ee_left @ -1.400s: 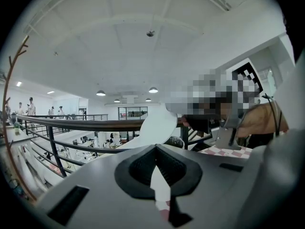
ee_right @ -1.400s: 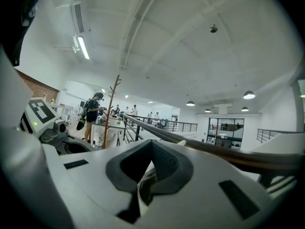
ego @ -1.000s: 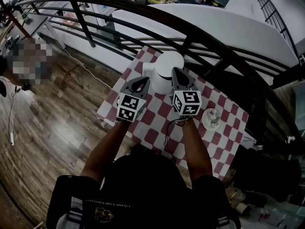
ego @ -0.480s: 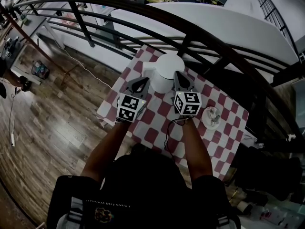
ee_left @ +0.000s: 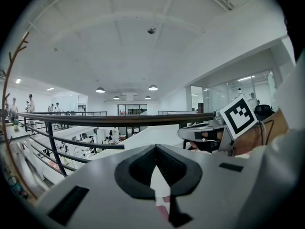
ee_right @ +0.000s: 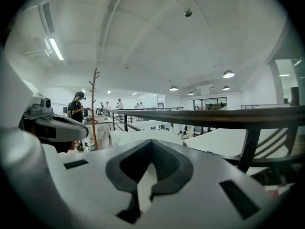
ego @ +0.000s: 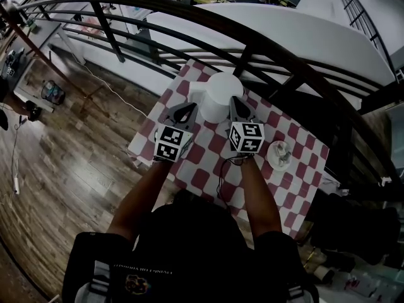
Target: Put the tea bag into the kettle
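White round kettle [ego: 219,96], lid down, on red-and-white checked cloth [ego: 297,145]. Left gripper [ego: 187,109] and right gripper [ego: 237,103] flank it, both pinched closed and empty. Tea bag [ego: 281,154], seemingly, waits on small white saucer [ego: 271,161], off right. Lid likely first: part jaws, steady kettle with left.

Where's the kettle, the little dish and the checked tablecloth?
white kettle [ego: 225,88], head view, lid top.
small white dish [ego: 270,158], head view, left rim.
checked tablecloth [ego: 202,180], head view, bare square between the arms.
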Demonstrator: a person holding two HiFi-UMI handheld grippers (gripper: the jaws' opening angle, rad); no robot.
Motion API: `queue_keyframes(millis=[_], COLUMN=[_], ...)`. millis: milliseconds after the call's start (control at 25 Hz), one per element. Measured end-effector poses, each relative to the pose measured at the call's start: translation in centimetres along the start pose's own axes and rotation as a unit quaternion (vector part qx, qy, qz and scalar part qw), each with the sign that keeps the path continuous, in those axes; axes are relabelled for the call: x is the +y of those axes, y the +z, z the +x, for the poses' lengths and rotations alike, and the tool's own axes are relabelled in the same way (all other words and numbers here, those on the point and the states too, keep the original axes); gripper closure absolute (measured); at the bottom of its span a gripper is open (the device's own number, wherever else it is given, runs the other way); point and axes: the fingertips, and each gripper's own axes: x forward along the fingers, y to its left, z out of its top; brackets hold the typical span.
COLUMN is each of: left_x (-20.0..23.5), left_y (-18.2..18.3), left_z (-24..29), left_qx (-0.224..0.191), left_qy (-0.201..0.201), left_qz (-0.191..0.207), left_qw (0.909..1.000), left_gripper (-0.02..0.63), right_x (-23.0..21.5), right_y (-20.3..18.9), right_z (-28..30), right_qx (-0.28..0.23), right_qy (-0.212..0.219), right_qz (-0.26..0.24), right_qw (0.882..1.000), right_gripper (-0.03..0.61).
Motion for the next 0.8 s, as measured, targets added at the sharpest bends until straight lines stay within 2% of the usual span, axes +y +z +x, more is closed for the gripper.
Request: queue_keyframes(millis=[320,480,800], left_x=[-0.5,-0.7,-2.3], left_y=[-0.1,-0.2,4.1], left_z=[-0.4,-1.4,-4.6], left_qx=[0.003,0.002,-0.031], left_qy=[-0.005,-0.009,-0.033], left_qz=[-0.001,-0.005,0.003], left_qw=[1.0000,0.9999,0.9989], left_gripper=[0.610,0.609,0.611], right_x=[0.0,0.9,2.3], right_y=[-0.1,0.0,0.8], right_z=[-0.1,-1.1,-8.1], right_qx=[-0.001,0.019,0.010], right_qy=[-0.012,0.006,-0.008], right_qz=[0.008,0.022,0.031], right_qw=[1.000,1.000,0.999], right_gripper=[0.568,0.568,0.568])
